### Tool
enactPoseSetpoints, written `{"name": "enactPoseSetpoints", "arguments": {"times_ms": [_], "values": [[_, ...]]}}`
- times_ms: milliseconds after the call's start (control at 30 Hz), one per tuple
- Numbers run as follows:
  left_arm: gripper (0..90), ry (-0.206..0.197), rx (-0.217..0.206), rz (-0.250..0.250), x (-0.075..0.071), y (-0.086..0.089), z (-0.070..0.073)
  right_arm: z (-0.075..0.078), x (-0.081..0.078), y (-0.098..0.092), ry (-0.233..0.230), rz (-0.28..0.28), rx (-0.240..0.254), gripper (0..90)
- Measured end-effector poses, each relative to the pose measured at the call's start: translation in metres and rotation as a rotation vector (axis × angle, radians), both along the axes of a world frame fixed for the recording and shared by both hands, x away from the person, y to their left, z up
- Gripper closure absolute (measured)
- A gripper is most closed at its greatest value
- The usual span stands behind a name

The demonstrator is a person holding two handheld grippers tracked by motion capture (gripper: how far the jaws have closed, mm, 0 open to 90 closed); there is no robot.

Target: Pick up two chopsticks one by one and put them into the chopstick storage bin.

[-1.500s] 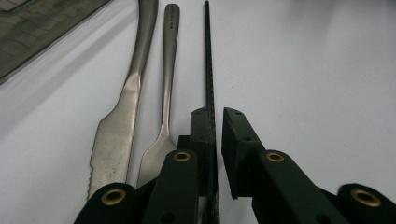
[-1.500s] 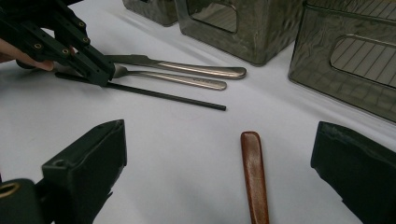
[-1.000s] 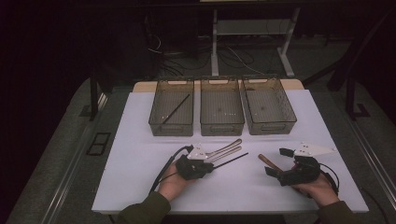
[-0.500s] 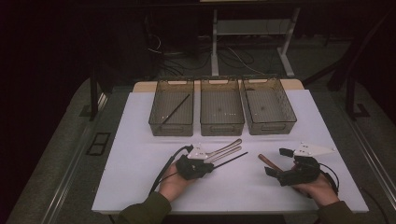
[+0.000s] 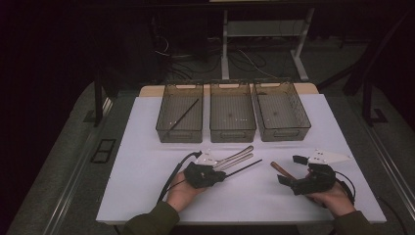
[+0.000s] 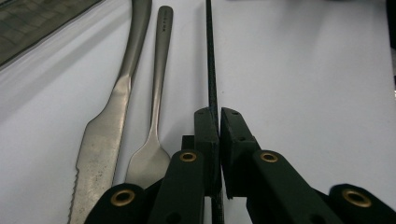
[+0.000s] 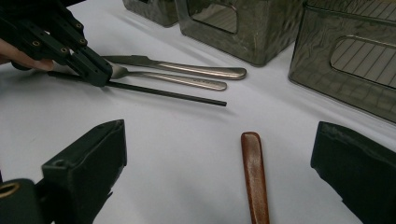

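Gripping a thin black chopstick point(image 6: 211, 70) near one end, left tool point(image 6: 218, 122) is clenched on it, low on tabletop point(image 5: 147, 147) beside knife point(image 6: 107, 126) & fork point(image 6: 156, 93). Prob. light, stiff, slippery. Right tool point(image 7: 219, 168) spread wide, empty.

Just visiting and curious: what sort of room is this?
Probably a lab or recording workspace: a white-covered table under dark surroundings, loose cables on the floor behind, and three sorting bins beside cutlery.

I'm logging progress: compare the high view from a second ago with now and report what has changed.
Nothing visibly changed. The left gripper stays shut on the black stick beside the knife and fork; the right gripper stays open over the brown handle.
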State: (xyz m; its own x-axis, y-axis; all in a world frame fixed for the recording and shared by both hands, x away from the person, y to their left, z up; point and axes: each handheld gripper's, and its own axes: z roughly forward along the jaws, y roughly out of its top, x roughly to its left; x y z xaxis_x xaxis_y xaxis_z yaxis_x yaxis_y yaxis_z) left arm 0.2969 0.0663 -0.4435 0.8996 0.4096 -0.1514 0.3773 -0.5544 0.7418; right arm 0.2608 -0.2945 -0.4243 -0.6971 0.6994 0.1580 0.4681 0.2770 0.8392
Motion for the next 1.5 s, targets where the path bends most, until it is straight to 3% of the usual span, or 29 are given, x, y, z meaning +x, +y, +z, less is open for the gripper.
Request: {"name": "enactPoseSetpoints", "arguments": {"times_ms": [267,1033,1500], "values": [[85.0,0.027,-0.046,0.001,0.000,0.008,0.011,0.000,0.000,0.001,0.001,0.002,0.004,3.0],[84.9,-0.004,-0.126,0.046,0.010,0.036,0.043,-0.003,0.000,0.004,0.017,0.008,-0.001,3.0],[84.9,-0.003,-0.113,0.117,0.026,0.046,0.061,-0.003,0.001,0.003,0.016,0.005,0.005,3.0]]}}
